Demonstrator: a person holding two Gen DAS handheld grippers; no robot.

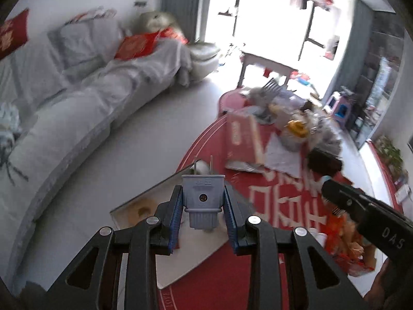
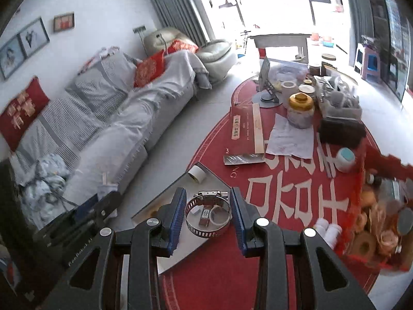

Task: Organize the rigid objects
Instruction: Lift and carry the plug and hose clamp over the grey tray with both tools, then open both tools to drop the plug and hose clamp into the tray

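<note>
In my left gripper (image 1: 204, 208), the blue-padded fingers are clamped on the flat sides of a grey two-pin plug adapter (image 1: 203, 197), its prongs pointing away from me, probably so it cannot twist while I carry it above the white tray (image 1: 185, 258) lying just beyond my fingertips. In my right gripper (image 2: 208, 214), the fingers press on opposite edges of a perforated metal hose clamp (image 2: 208, 215), its screw housing on the far side, and through its ring I see small items on that tray. To the right, a red box (image 2: 371, 206) of clutter may be the destination.
</note>
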